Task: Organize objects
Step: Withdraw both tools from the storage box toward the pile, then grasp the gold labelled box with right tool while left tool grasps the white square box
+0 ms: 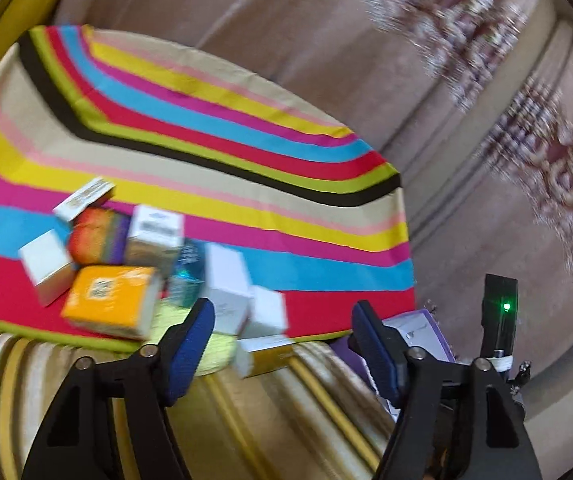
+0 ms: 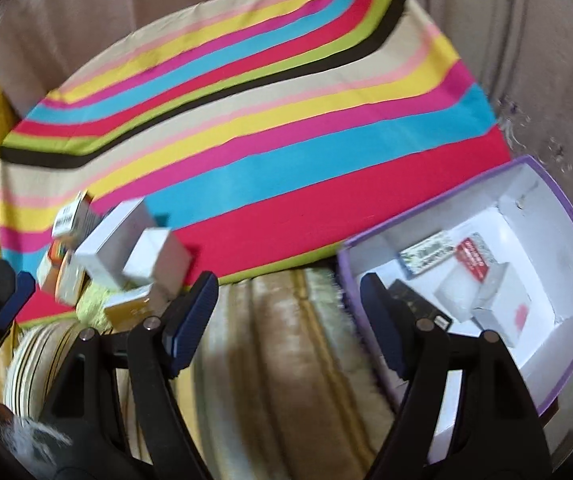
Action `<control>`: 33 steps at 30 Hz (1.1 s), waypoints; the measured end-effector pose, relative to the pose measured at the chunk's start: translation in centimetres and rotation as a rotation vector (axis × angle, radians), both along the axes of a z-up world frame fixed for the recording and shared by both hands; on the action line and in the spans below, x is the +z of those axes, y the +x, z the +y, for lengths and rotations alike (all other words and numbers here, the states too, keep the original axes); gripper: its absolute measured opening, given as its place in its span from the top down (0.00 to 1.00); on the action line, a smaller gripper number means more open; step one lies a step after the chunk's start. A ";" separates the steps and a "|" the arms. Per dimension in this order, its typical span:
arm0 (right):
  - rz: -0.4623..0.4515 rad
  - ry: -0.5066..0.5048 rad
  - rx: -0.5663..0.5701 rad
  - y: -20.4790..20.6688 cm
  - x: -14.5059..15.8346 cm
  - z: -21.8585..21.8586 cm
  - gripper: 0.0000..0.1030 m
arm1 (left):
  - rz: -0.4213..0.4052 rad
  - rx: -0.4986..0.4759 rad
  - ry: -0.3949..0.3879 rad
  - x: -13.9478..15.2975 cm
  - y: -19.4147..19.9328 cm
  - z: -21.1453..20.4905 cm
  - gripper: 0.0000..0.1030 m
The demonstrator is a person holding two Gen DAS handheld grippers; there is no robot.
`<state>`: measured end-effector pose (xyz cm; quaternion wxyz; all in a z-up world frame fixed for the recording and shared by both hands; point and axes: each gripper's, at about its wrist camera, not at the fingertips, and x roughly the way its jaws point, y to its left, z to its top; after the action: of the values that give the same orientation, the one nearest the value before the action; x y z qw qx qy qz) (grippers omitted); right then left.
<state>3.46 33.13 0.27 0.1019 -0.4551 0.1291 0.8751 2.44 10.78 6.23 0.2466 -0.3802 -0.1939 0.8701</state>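
Boxes (image 1: 134, 264) piled w/ a bottle (image 1: 186, 276) among them on near left part of cloth (image 1: 246, 152) — one box (image 1: 264, 354) just off its edge, on rug (image 2: 286, 360). Tray (image 2: 566, 216) to the right w/ several packs (image 2: 462, 280) inside, touching cloth's near right corner.

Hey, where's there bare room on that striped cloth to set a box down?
Most of the striped cloth is free: everything beyond the pile of small boxes, across to the cloth's far edge. It is crowded at the pile on the near corner, and inside the purple-rimmed box.
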 end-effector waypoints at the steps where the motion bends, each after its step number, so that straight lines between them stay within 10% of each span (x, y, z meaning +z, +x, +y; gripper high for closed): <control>1: 0.004 0.003 0.019 -0.1 0.0 -0.6 0.26 | -0.007 0.014 -0.003 -0.2 -0.2 -0.5 0.31; 33: -0.001 -0.019 0.284 -2.8 -0.4 -7.3 0.22 | -0.170 0.186 -0.246 -3.9 -4.2 -11.3 0.31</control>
<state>0.63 25.84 -0.15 -0.0271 -0.4703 0.0717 0.8792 -1.74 -0.49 2.37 0.0993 -0.4603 -0.1404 0.8709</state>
